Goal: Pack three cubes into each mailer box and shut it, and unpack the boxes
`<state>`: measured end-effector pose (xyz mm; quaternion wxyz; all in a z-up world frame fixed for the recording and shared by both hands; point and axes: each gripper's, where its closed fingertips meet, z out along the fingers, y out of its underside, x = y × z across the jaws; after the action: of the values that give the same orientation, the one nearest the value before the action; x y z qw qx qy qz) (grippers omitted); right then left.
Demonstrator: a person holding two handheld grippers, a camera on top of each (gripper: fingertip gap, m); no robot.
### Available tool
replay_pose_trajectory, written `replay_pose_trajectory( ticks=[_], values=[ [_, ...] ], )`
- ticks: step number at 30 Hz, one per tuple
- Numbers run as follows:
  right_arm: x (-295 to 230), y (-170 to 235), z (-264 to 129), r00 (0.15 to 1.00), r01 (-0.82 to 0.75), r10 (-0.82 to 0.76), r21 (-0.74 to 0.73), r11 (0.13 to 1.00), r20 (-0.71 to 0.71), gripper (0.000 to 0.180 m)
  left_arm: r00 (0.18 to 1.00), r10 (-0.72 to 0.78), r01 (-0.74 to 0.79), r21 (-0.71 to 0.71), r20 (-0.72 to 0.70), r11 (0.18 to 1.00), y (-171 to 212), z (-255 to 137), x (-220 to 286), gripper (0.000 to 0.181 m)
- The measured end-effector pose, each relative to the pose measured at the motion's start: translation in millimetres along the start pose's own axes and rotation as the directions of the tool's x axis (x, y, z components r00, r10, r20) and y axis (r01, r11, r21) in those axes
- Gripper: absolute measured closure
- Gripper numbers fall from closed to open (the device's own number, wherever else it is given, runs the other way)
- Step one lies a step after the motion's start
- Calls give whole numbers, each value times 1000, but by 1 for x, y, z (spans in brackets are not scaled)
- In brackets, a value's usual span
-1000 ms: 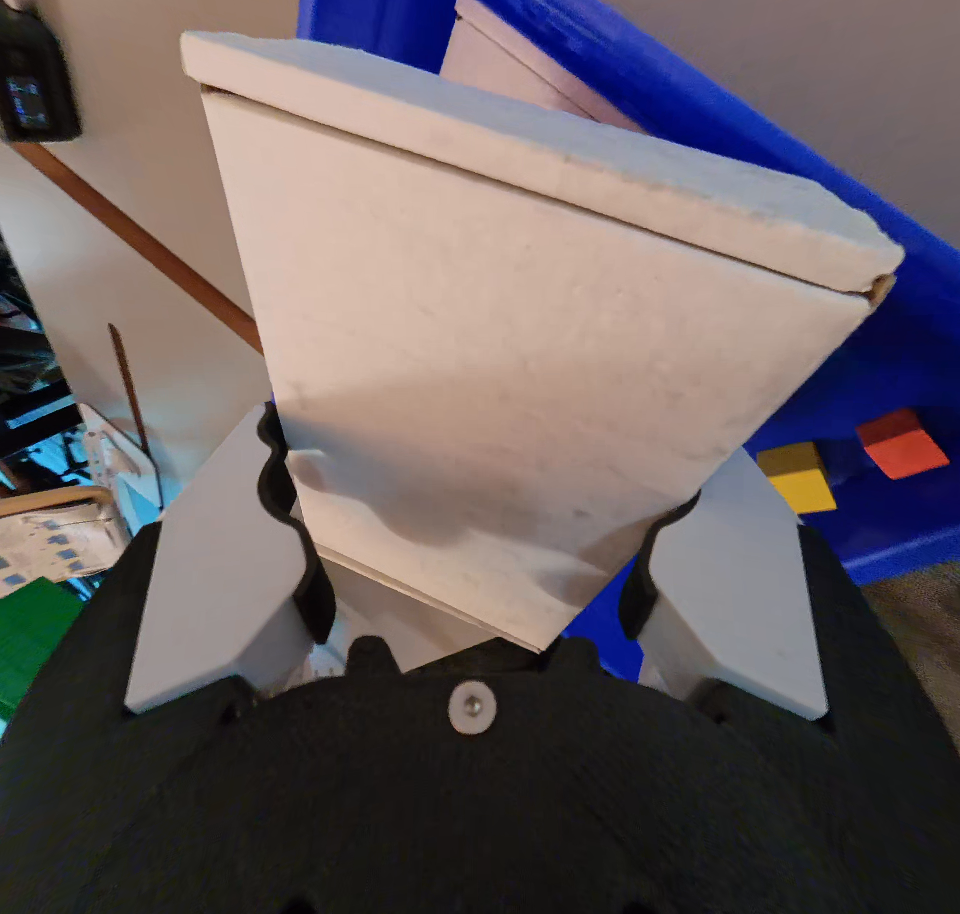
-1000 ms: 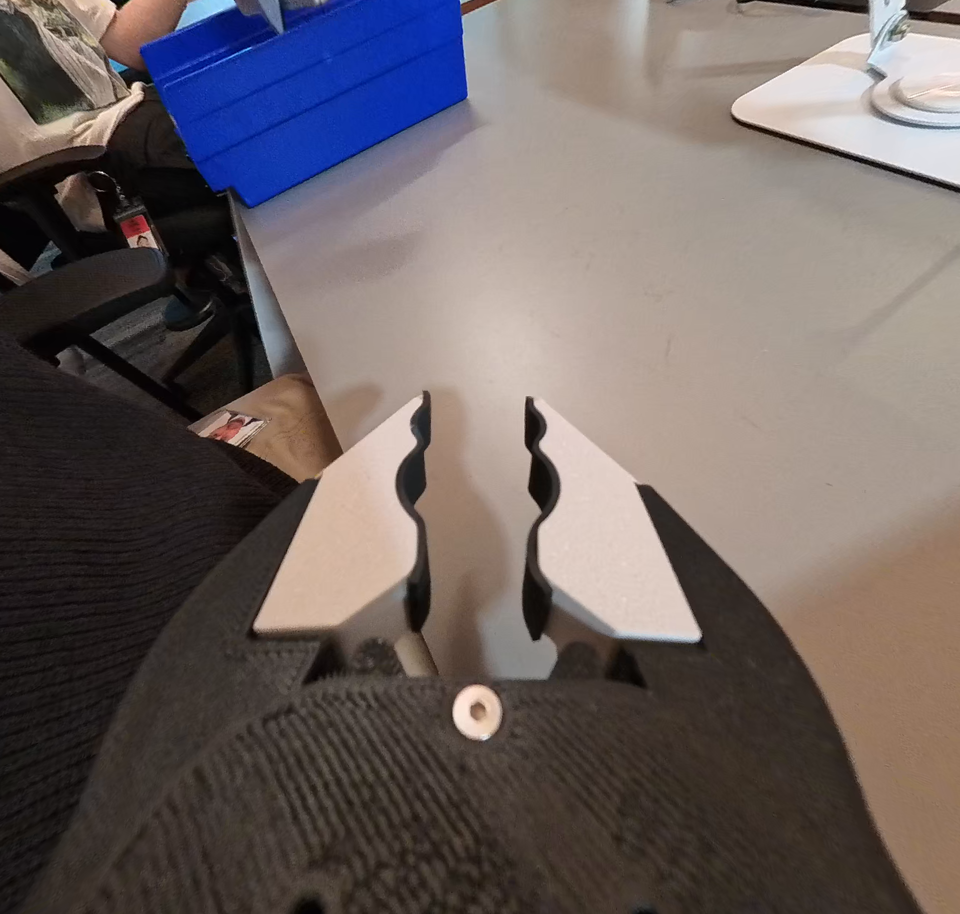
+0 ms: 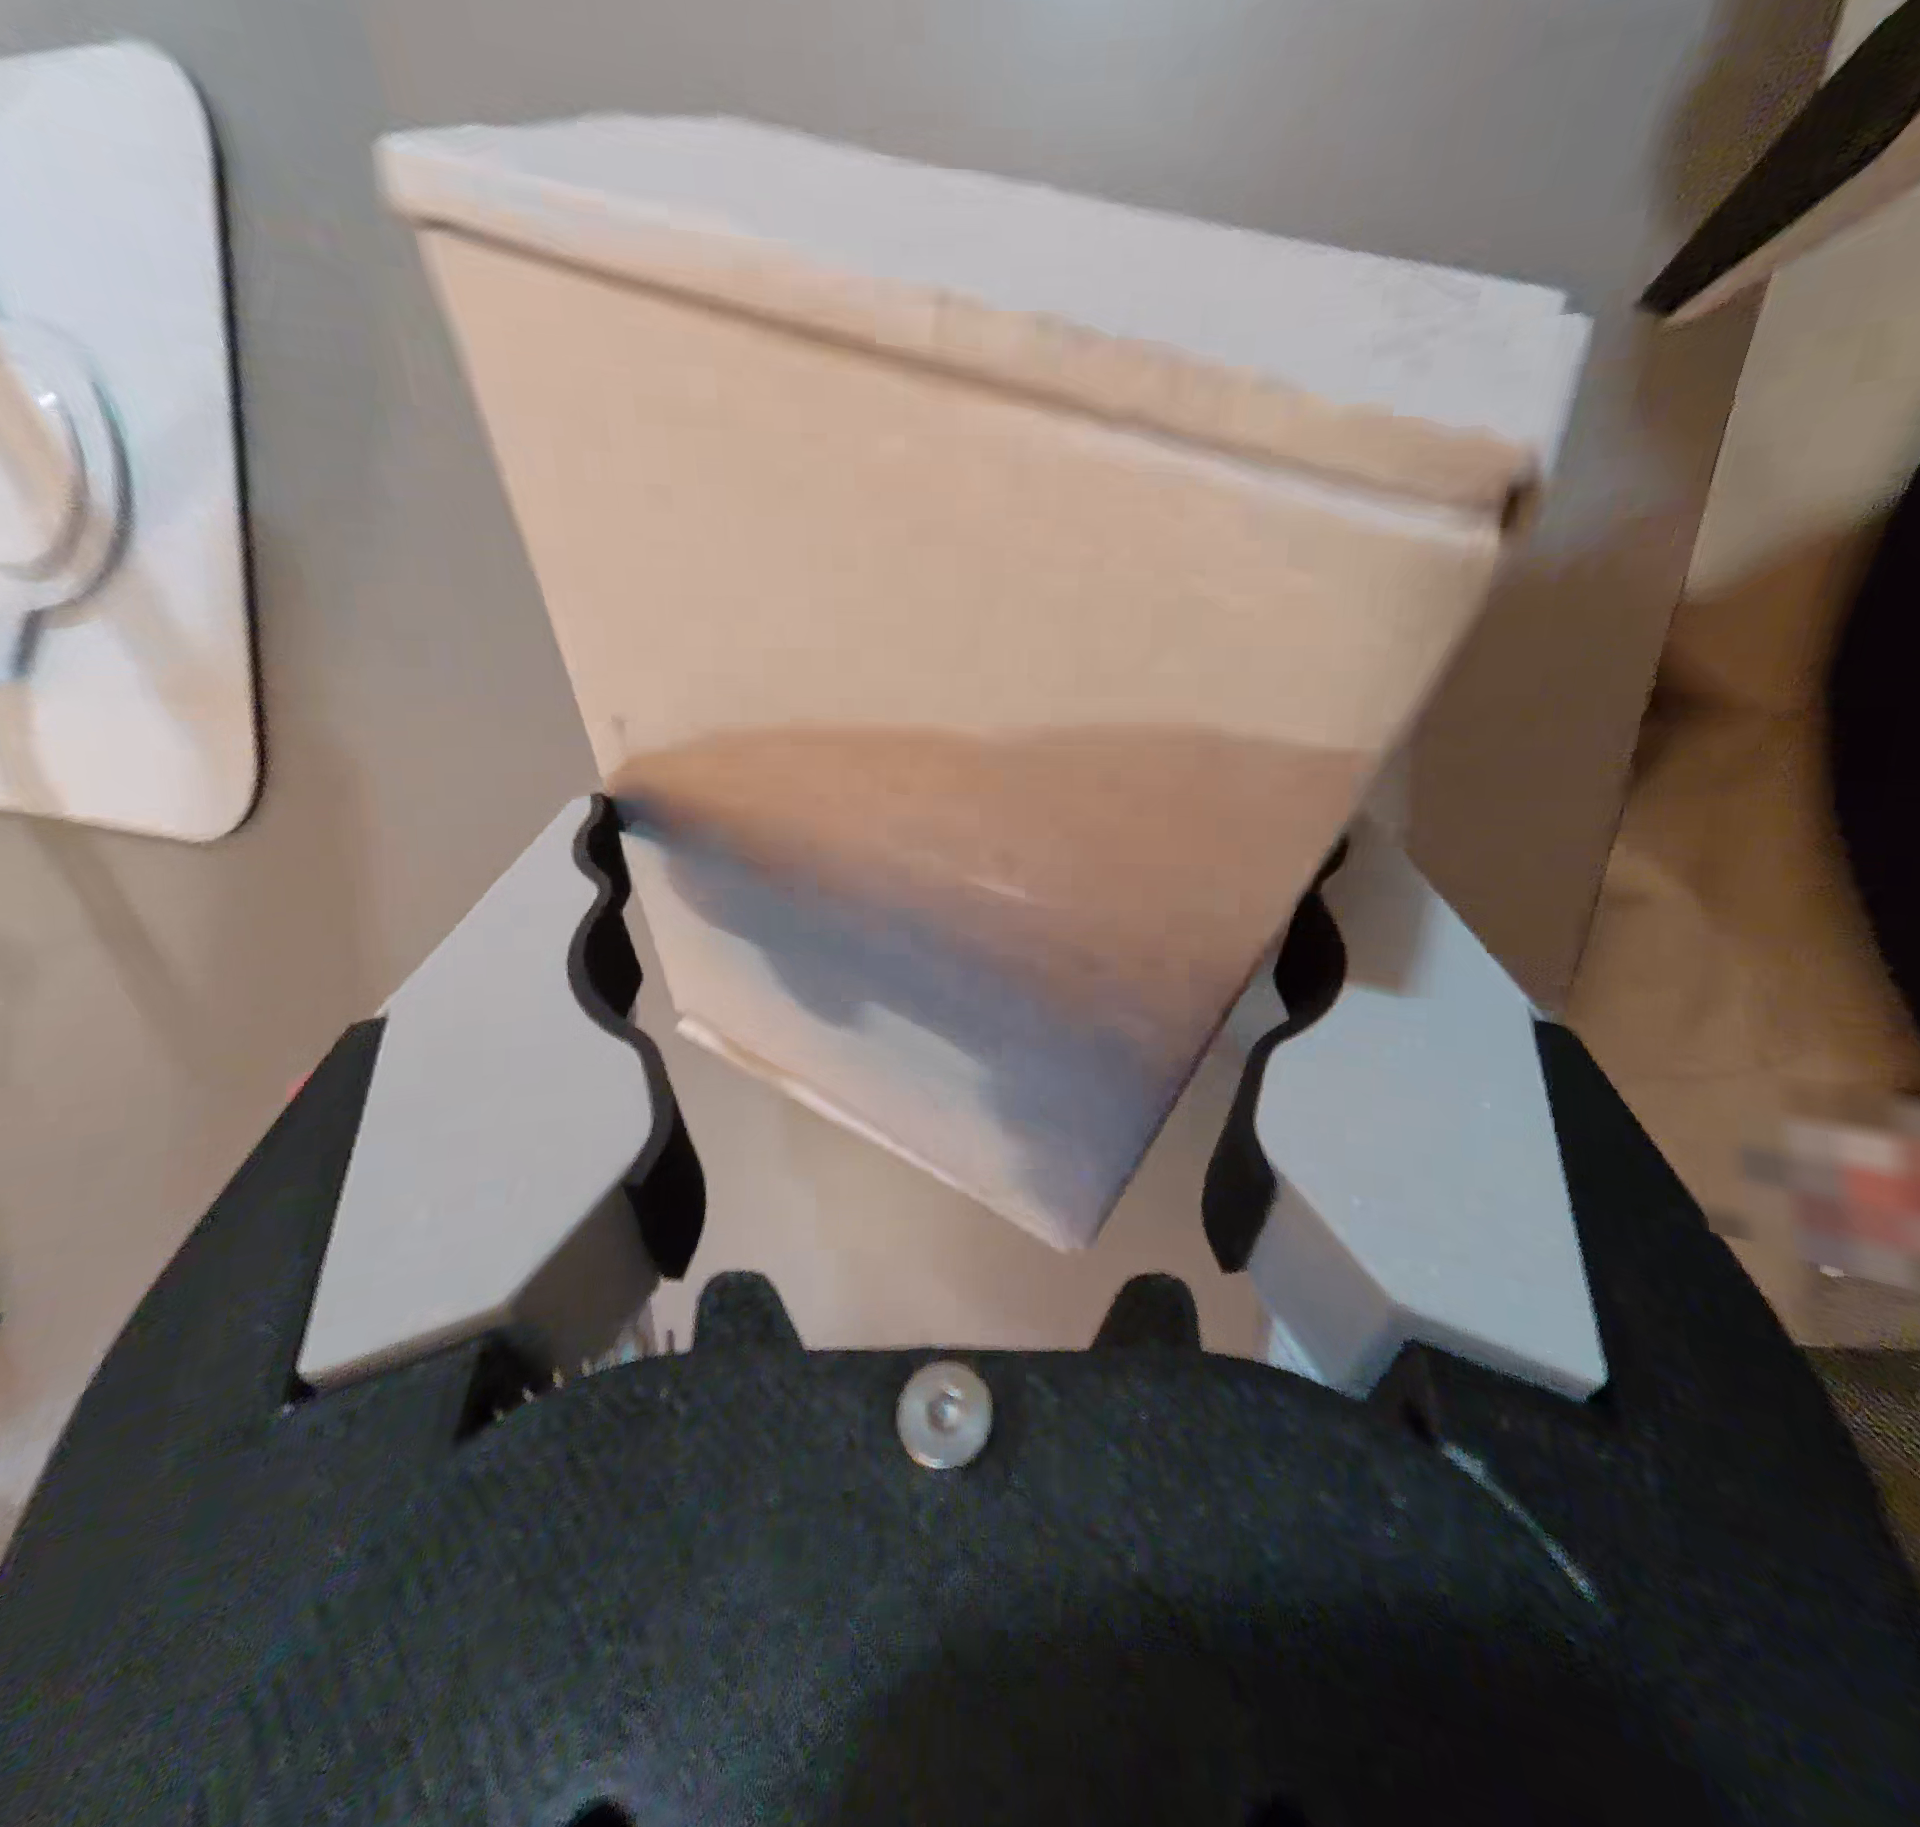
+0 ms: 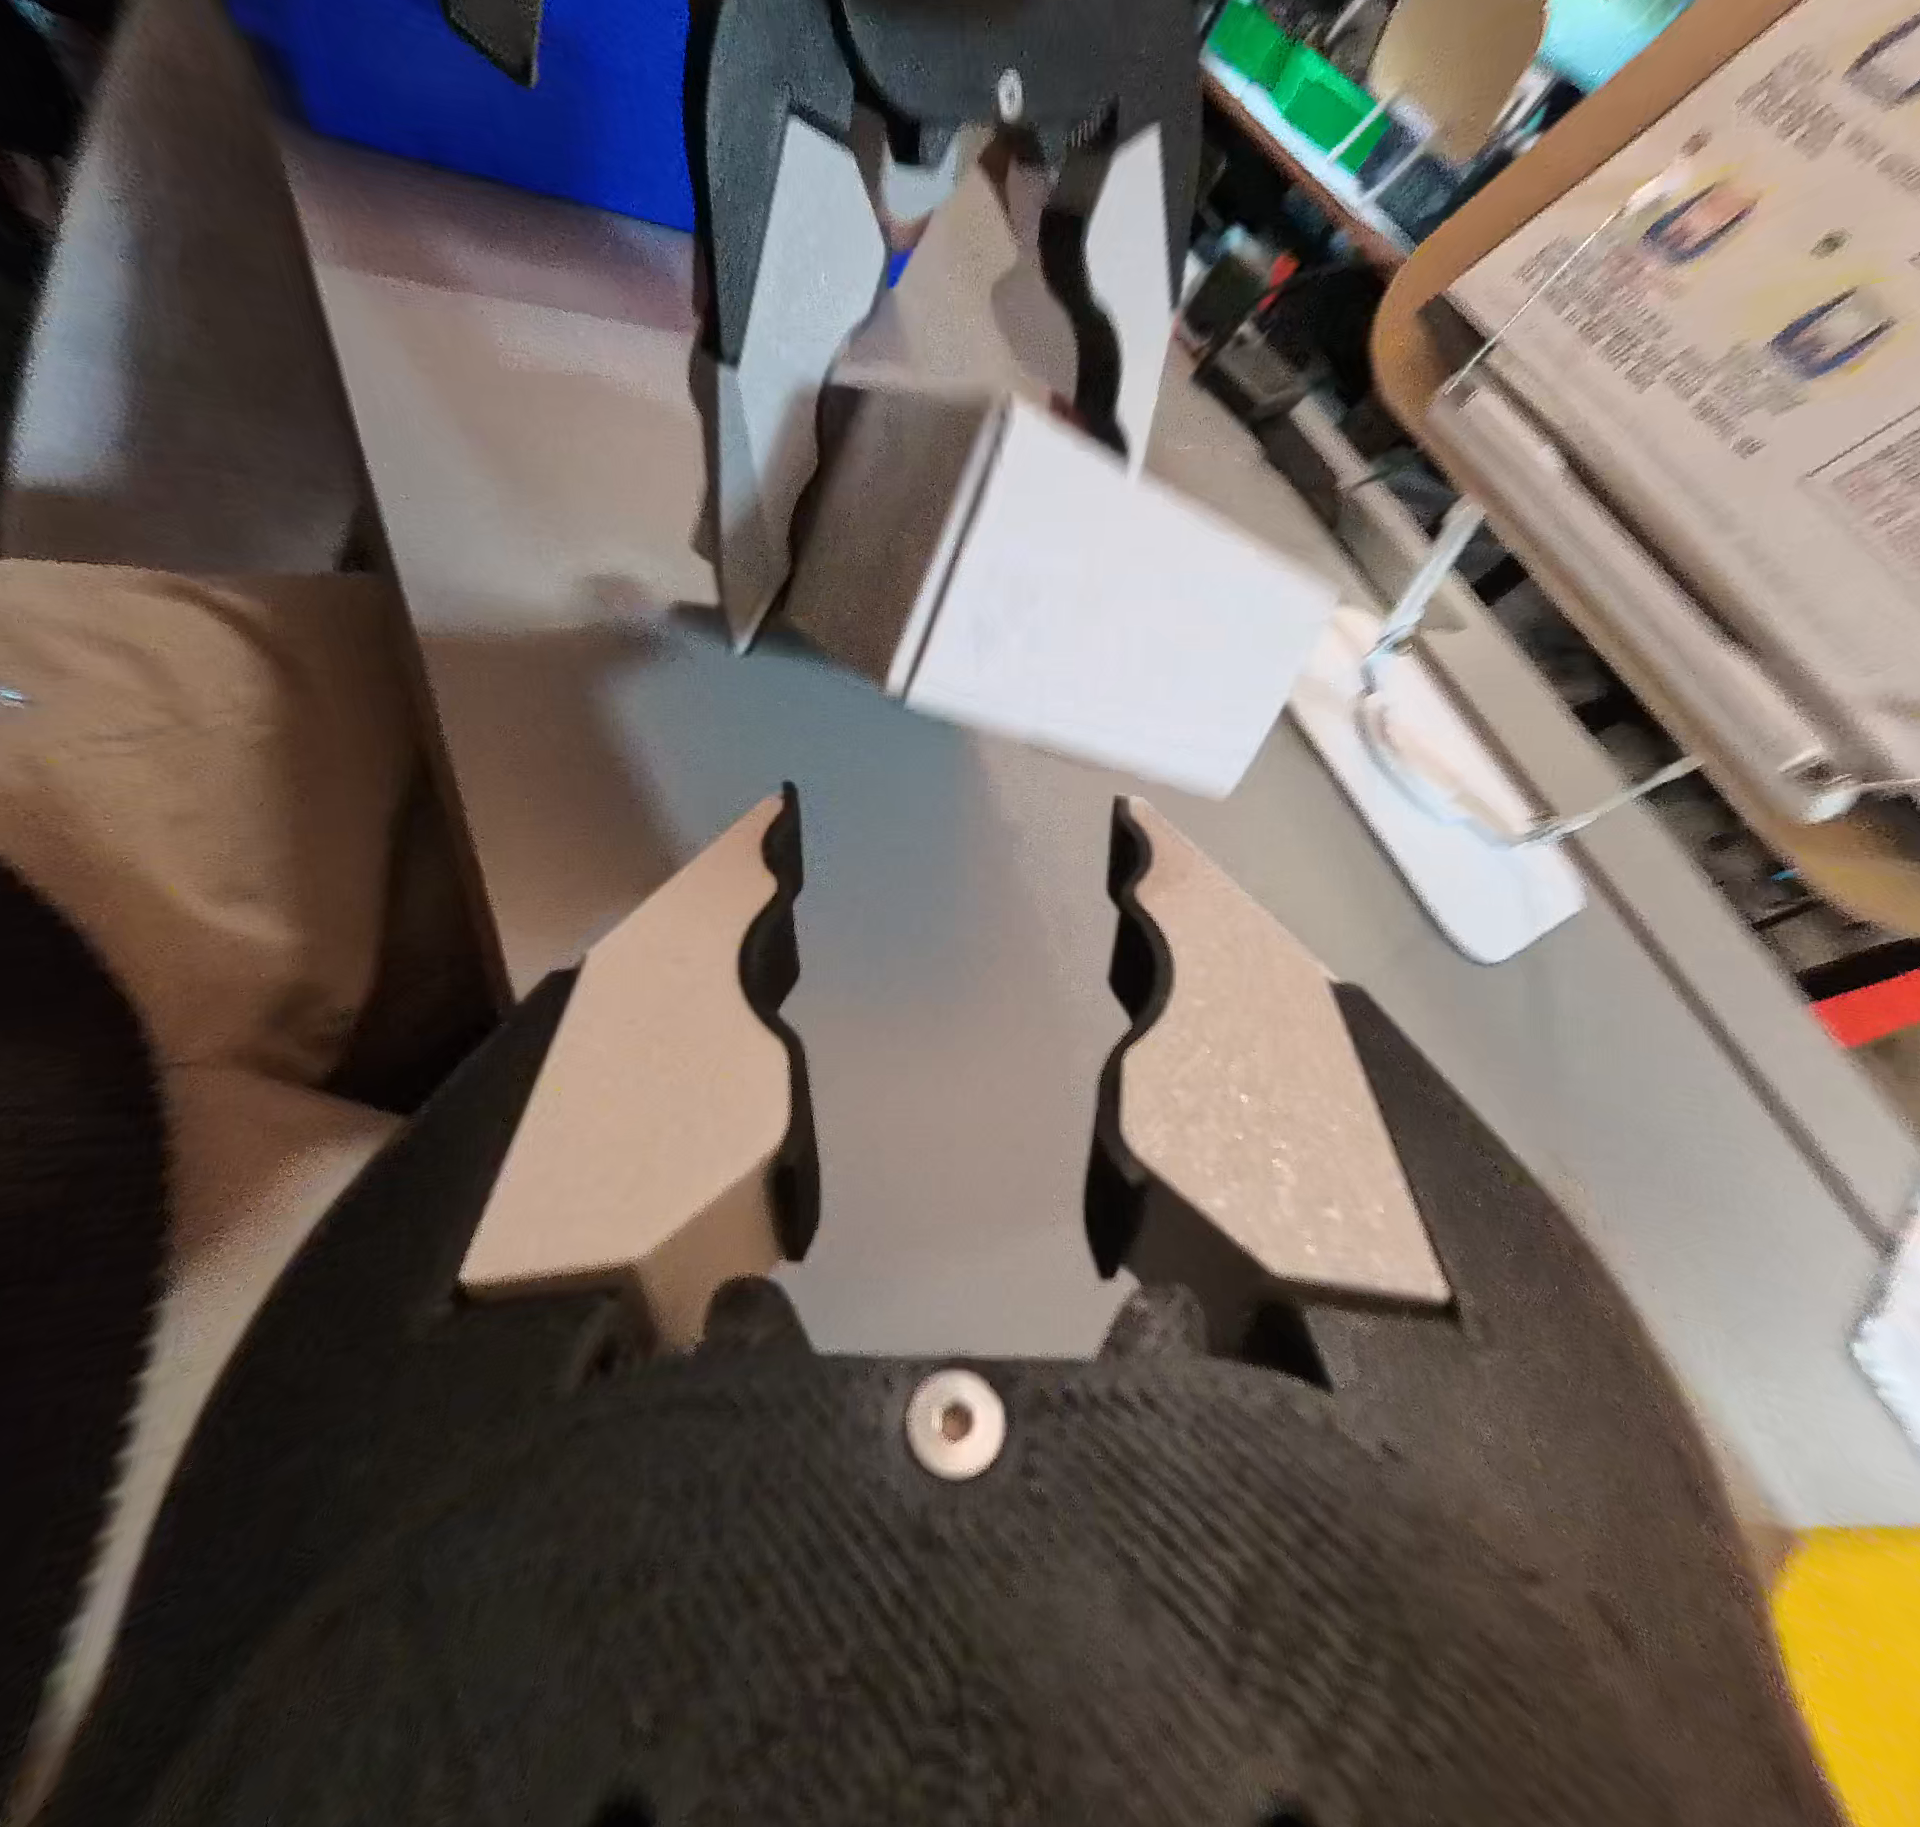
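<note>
Above the grey table (image 4: 935,1102), the left gripper (image 3: 961,946) clamps one closed white mailer box (image 3: 997,572) by its sides and holds it clear of the surface, while the right gripper (image 4: 951,894) stands empty with jaws apart just in front of it. Progress is judged early: whether this box is packed cannot be told. Visible count: one box, one blue bin (image 4: 436,42), no cubes.

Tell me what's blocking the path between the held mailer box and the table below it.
Nothing visible. The left gripper holds the mailer box above bare grey table; the open right gripper is nearer the camera.
</note>
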<state>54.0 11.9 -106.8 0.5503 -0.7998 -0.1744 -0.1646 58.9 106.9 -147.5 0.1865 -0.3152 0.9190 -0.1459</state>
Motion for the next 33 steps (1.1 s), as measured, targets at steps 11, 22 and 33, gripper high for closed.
replay_pose_trajectory(
  ticks=[11, 22, 33],
  values=[
    [-3, 33, 23, 739, 665, -672, -112, 739, -50, 85, 996, 65, -69, -71, -59, 995, -17, 27, 24, 56],
    [18, 47, 19, 766, 624, -640, -180, 760, -48, 109, 999, -22, 18, 161, 26, 987, -36, 6, 6, 57],
    [40, 50, 8, 887, 449, -456, -93, 889, -71, 109, 916, -147, -41, 453, 372, 890, 7, 6, 1, 73]
  ],
)
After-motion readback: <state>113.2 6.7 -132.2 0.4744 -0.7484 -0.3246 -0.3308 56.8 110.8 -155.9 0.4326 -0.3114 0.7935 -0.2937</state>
